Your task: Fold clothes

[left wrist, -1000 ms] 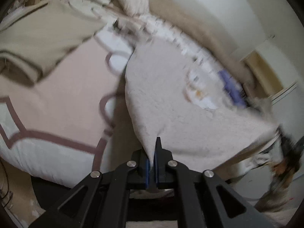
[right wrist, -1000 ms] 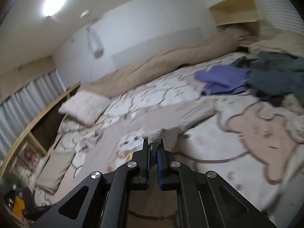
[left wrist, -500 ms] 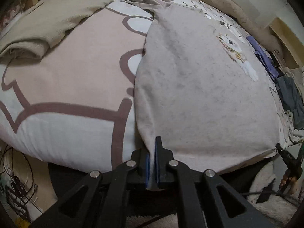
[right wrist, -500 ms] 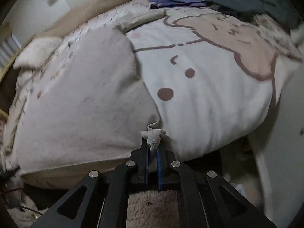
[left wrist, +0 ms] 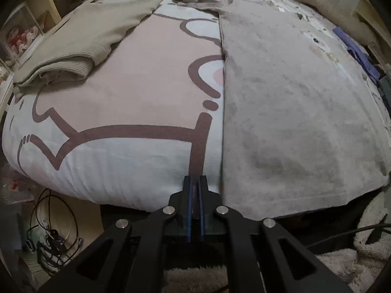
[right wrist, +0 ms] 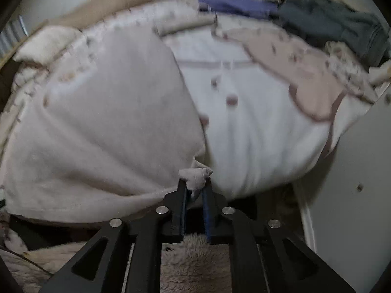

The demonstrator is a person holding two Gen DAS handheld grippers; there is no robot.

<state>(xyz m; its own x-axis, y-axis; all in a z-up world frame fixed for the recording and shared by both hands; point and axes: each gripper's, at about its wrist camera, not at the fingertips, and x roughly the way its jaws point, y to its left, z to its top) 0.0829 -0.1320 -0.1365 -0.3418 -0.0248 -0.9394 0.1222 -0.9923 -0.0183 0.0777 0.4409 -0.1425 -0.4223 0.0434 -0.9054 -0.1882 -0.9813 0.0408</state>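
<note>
A pale grey garment (left wrist: 293, 109) lies spread flat on the bed cover (left wrist: 122, 158), its hem hanging over the near edge. My left gripper (left wrist: 195, 178) is shut just left of the garment's left edge. No cloth shows between its pads. In the right wrist view the same garment (right wrist: 110, 122) fills the left half. Its bunched bottom corner (right wrist: 195, 174) sits at the tips of my right gripper (right wrist: 195, 188). Those jaws are opening, and the cloth hangs loosely between pads that stand apart from it.
A folded beige sweater (left wrist: 80, 44) lies at the far left of the bed. A purple garment (right wrist: 234, 3) and dark grey clothes (right wrist: 330, 22) are piled at the far right. Cables (left wrist: 53, 232) lie on the floor; a fluffy rug (right wrist: 195, 256) is below, with a white panel (right wrist: 354, 171) at the right.
Both grippers came down and tipped toward the bed edge, laying the garment flat. The garment's corner has left the left jaws. The right jaws have parted around their corner.
</note>
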